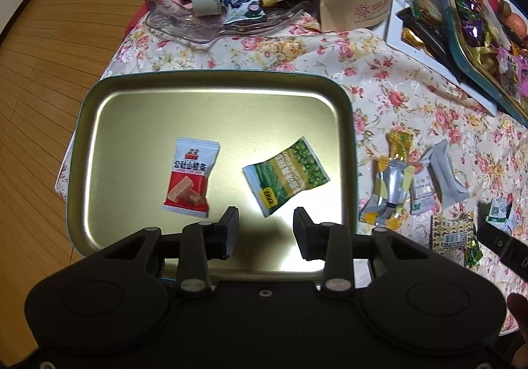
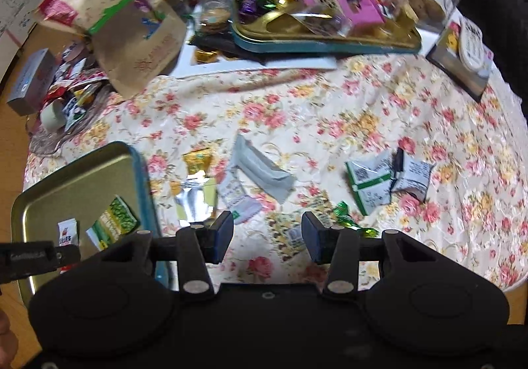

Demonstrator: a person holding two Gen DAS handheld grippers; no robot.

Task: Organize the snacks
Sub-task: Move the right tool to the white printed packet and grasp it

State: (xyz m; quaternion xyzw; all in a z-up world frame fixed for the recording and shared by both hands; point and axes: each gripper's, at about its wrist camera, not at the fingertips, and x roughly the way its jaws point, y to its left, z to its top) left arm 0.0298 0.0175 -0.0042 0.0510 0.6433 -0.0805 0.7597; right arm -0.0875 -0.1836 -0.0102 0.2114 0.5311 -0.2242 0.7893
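A: Snacks where?
B: Red-white packet [image 1: 190, 179] & green packet [image 1: 286, 178] lie apart in gold tray [image 1: 211, 85]. Rest w/ grey pouch [image 2: 262, 167] loose on floral bench [image 2: 297, 111], right of tray.
A: Claws?
B: Left claw [image 1: 266, 232] over tray, gaping, empty. Right claw [image 2: 268, 237] over loose packets, jaws apart, nothing gripped.

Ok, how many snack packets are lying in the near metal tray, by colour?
Red and white packet: 1
Green packet: 1
Total in the tray: 2
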